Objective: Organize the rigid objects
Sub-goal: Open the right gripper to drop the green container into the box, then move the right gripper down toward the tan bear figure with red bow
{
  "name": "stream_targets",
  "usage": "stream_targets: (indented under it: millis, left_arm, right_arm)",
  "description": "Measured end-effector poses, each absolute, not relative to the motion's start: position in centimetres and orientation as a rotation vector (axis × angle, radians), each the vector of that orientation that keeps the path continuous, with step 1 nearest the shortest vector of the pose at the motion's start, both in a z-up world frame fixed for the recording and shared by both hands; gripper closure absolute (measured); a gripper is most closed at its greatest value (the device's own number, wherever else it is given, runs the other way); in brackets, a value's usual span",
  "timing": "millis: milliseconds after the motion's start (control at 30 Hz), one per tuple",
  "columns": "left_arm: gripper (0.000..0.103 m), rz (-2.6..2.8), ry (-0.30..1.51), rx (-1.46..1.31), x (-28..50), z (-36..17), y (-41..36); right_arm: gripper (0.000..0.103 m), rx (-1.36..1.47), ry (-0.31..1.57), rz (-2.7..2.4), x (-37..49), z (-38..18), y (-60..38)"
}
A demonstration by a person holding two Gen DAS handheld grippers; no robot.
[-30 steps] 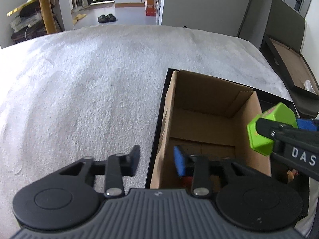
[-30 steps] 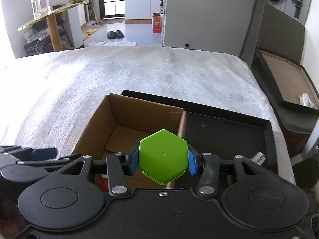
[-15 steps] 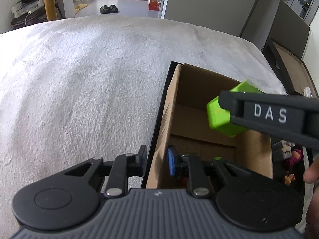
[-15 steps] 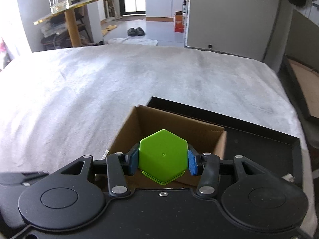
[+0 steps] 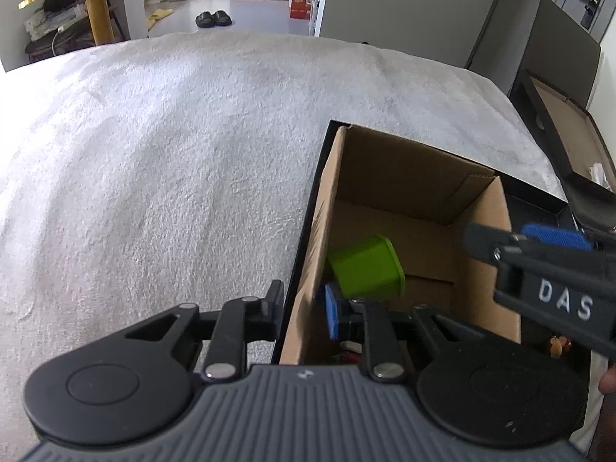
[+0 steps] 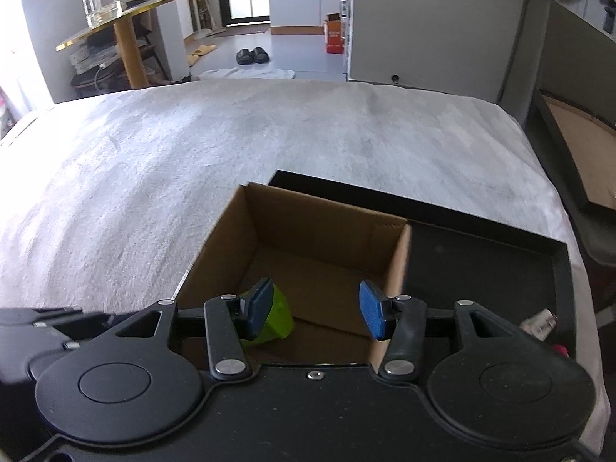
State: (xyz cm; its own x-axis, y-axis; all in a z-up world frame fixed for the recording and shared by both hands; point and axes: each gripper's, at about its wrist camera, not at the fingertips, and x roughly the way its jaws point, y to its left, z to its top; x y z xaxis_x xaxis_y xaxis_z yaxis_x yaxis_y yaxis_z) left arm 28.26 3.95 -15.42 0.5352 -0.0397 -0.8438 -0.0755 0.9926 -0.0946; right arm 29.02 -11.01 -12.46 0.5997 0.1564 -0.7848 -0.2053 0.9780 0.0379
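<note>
A green hexagonal block (image 5: pixel 364 267) lies tilted on the floor of the open cardboard box (image 5: pixel 415 177), near its left wall. My left gripper (image 5: pixel 302 306) straddles that wall and is shut on it, one finger outside and the blue pad inside. In the right wrist view the block (image 6: pixel 279 319) shows behind the left pad of my right gripper (image 6: pixel 315 312). That gripper hangs open over the box (image 6: pixel 319 211) with nothing between its pads. It reaches in from the right in the left wrist view, where the right gripper (image 5: pixel 516 236) is also apart from the block.
The box stands in the left end of a black tray (image 6: pixel 481 254) on a white blanket (image 5: pixel 154 154). Small items lie at the tray's right end, among them a metallic piece (image 6: pixel 539 321). Another dark tray with a brown inside (image 6: pixel 577 131) sits beyond the right edge.
My right gripper has opened and let go of the green block, which has dropped into the box. The left gripper's jaws have narrowed onto the box wall.
</note>
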Motion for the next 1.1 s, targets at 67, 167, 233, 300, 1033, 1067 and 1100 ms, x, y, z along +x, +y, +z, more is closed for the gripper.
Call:
stream_targets:
  millis: [67, 167, 233, 300, 1033, 1067, 1100]
  left_arm:
    - [0.078, 0.019, 0.996, -0.108, 28.0, -14.9, 3.6]
    - [0.078, 0.016, 0.989, -0.094, 27.7, -14.1, 3.0]
    - [0.077, 0.019, 0.985, -0.084, 27.4, -13.7, 2.5]
    - [0.071, 0.021, 0.978, -0.075, 27.1, -13.2, 2.2]
    - [0.044, 0.028, 0.885, 0.045, 23.4, -9.0, -2.4]
    - [0.043, 0.028, 0.884, 0.050, 23.3, -8.9, -2.6]
    - [0.042, 0.028, 0.882, 0.055, 23.1, -8.9, -2.8]
  right_arm:
    - [0.049, -0.049, 0.899, 0.199, 28.5, -12.2, -11.7]
    - [0.044, -0.041, 0.888, 0.185, 27.8, -11.9, -12.5]
    - [0.043, -0.031, 0.882, 0.179, 27.4, -11.6, -13.1]
    - [0.041, -0.021, 0.872, 0.172, 26.9, -11.3, -13.8]
    - [0.033, 0.079, 0.795, 0.116, 22.4, -9.6, -20.3]
    - [0.032, 0.082, 0.793, 0.115, 22.3, -9.6, -20.5]
    - [0.031, 0.086, 0.791, 0.113, 22.1, -9.6, -20.7]
